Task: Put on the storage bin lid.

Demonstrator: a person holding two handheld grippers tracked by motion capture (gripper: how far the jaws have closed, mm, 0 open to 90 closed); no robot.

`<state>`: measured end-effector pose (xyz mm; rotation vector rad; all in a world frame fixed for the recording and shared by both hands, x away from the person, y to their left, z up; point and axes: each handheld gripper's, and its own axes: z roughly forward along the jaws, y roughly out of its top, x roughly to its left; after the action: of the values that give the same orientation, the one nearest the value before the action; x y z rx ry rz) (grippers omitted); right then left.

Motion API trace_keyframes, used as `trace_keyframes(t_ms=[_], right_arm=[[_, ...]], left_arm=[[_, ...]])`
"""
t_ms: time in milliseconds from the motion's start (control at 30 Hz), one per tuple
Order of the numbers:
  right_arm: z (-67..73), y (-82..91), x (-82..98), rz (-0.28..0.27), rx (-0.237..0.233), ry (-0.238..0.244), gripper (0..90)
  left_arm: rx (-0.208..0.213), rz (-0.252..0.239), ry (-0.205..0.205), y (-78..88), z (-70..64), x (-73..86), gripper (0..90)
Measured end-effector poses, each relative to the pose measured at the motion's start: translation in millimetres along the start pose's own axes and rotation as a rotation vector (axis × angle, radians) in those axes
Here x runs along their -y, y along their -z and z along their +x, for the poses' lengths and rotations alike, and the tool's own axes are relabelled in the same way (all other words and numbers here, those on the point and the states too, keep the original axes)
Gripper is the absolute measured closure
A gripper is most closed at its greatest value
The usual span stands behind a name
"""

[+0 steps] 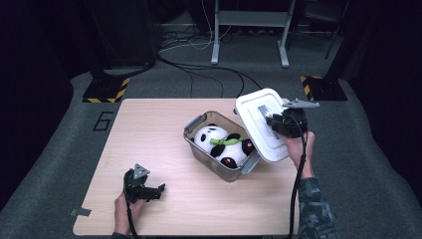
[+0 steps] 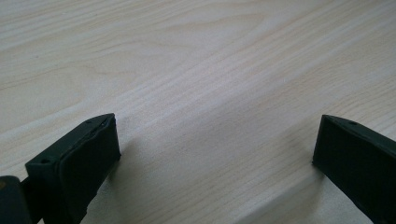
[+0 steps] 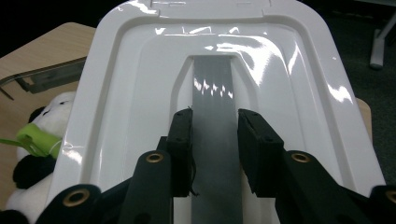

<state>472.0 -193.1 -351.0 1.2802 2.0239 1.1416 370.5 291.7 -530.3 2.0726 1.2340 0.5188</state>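
Note:
A white lid (image 1: 259, 122) hangs tilted over the right end of a clear plastic box (image 1: 191, 130). My right gripper (image 1: 272, 123) is shut on the lid's grey handle strip (image 3: 214, 88). In the right gripper view the two jaws (image 3: 214, 119) clamp that strip from both sides, with the lid (image 3: 130, 93) spreading beyond them. A black and white panda plush (image 1: 221, 144) with a green band lies inside the box, and its head (image 3: 46, 126) peeks out left of the lid. My left gripper (image 1: 158, 191) rests low on the table at the front left, open, with bare wood between its jaws (image 2: 217, 126).
The light wooden table (image 1: 149, 129) has free room left of the box and along the front. A grey latch (image 3: 42, 77) sticks out from the box rim. Dark floor with cables, yellow-black striped stand feet (image 1: 107, 92) and a metal frame (image 1: 249, 30) lies beyond.

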Motion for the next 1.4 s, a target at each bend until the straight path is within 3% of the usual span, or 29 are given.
trace_keyframes(t_ms=[500,1400], right_arm=[[34.9,-5.3,-13.7,0.024,-0.105,0.068,66.3],[81.0,-44.8,-28.9,0.11,-0.25,0.187,66.3]], left_arm=[[0.0,0.001,-0.004,0.0,0.2,0.0,0.0],[0.001,-0.003,0.004,-0.4,-0.3,0.2,0.0]])
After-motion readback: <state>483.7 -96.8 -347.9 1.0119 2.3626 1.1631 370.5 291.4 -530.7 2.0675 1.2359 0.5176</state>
